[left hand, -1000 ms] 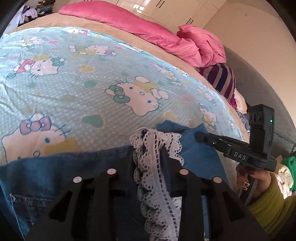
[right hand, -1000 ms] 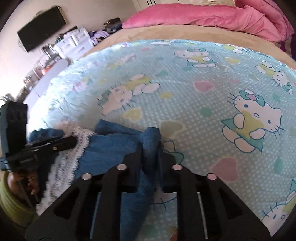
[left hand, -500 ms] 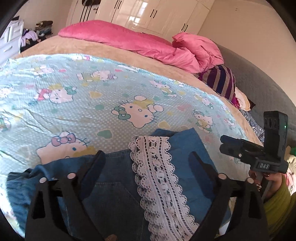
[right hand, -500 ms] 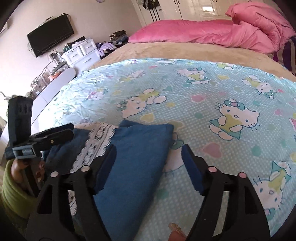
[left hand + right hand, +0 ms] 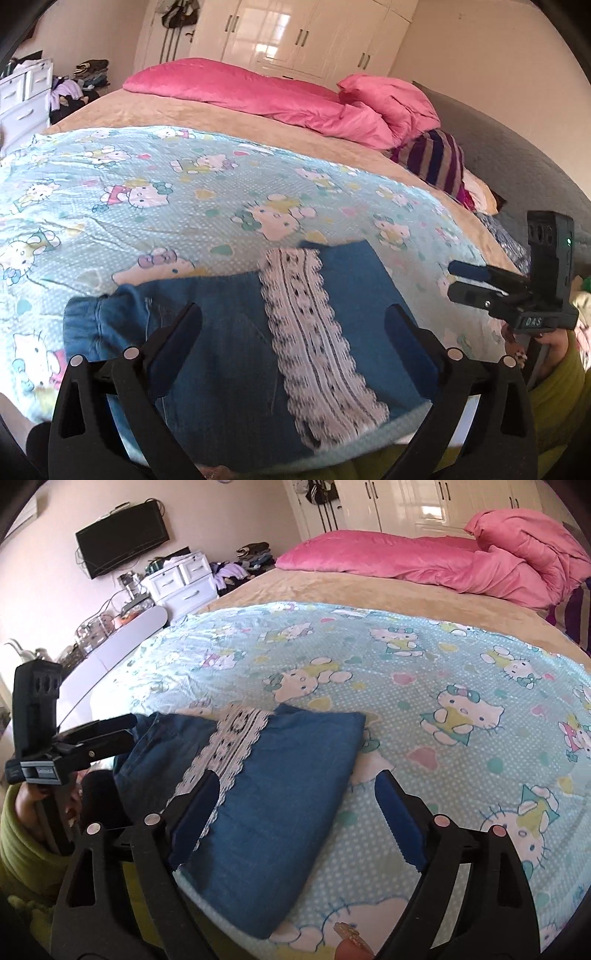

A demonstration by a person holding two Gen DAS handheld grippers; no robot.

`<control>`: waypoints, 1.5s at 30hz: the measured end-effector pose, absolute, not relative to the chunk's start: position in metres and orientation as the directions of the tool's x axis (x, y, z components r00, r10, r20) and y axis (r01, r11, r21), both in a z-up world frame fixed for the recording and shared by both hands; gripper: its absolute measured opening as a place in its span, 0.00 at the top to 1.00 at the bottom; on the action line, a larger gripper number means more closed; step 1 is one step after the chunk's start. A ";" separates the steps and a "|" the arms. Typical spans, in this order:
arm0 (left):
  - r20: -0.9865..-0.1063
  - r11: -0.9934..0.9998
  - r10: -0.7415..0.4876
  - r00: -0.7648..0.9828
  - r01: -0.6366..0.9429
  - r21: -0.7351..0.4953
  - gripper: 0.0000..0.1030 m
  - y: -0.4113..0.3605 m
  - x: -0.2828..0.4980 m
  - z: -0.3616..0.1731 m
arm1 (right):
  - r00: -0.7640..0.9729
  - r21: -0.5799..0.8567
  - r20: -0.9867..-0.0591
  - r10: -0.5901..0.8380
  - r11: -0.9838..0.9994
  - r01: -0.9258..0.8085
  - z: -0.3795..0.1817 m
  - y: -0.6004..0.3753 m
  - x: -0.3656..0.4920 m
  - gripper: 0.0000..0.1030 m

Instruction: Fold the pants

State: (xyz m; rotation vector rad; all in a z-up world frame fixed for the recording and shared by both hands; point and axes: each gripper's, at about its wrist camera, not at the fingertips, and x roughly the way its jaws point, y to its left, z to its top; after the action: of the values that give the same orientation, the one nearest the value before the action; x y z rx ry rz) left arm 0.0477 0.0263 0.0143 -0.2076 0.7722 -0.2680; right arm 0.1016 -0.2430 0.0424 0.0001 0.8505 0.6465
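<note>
Two grippers are hovering over the near edge of the bed, both with fingers spread wide and gripping nothing: the left gripper [image 5: 293, 325] is framing the pants [image 5: 236, 332] from above, and the right gripper [image 5: 295, 794] is straddling their folded right end. The pants are lying flat as a folded bundle on the sheet [image 5: 184, 206], their long axis running left to right along the bed's near edge. They are made of blue denim, darker and seamed toward the left, smoother on the right, with a white lace band [image 5: 314, 332] crossing them front to back. The sheet is pale blue cotton printed with cartoon cats. Beyond it, a tan blanket [image 5: 369, 590], a pink duvet [image 5: 443, 565] and a striped cushion [image 5: 436, 162] are lying well apart from the pants.
</note>
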 end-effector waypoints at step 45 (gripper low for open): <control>-0.826 0.922 -0.388 0.408 0.172 -0.348 0.52 -0.014 0.008 -0.063 | 0.356 0.093 -0.829 0.431 0.734 -0.673 -0.028 -0.201 0.043 0.39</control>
State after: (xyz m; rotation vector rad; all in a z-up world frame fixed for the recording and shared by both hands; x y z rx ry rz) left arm 0.0077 -0.0140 -0.0635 -0.2215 1.0968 -0.3565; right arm 0.0430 -0.2008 -0.0280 -0.2838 0.9709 0.7254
